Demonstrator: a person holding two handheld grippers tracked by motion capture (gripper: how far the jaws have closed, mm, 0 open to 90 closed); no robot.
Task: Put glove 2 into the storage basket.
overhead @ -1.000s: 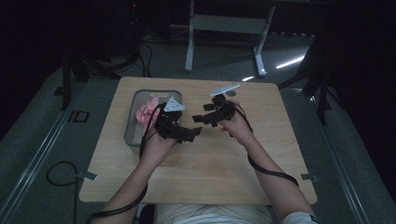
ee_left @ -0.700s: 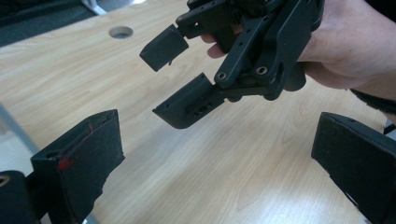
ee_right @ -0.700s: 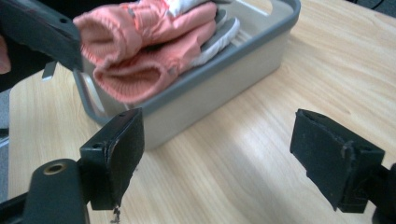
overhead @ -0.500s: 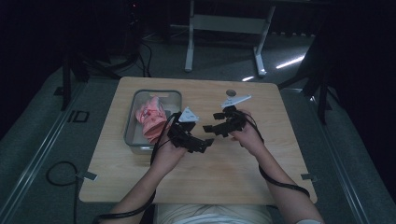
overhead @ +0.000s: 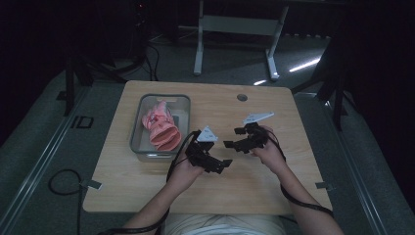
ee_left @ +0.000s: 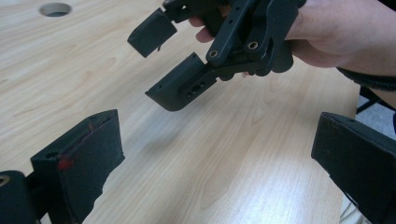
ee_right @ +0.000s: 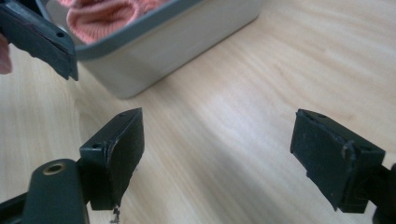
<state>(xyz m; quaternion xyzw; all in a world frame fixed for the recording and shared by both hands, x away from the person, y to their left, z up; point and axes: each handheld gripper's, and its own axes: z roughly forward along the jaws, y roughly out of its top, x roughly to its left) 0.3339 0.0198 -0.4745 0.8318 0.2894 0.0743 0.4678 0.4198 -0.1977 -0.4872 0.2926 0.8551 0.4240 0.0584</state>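
A grey bin (overhead: 135, 128) stands on the left part of the wooden table (overhead: 254, 181), and a pink knitted cloth (overhead: 159, 128) lies rolled inside it. My left gripper (overhead: 221, 165) hovers just right of the bin's near corner, open and empty. My right gripper (overhead: 233, 138) faces it from the right, also open and empty. In the left gripper view my own jaws (ee_left: 217, 168) stand wide apart over bare wood, with the right gripper (ee_left: 173, 60) above them. In the right gripper view my jaws (ee_right: 224, 154) are spread before the bin (ee_right: 177, 42) and the pink cloth (ee_right: 107, 14).
A round cable hole (overhead: 242, 97) is set in the table's far edge. Metal stand legs (overhead: 235, 29) rise on the dark floor behind the table. A cable (overhead: 58, 181) lies on the floor at the left. Bare wood stretches around and in front of both grippers.
Both hands have drawn back from the bin area toward the person's side and lowered over the table's middle. The pink cloth stays in the bin.
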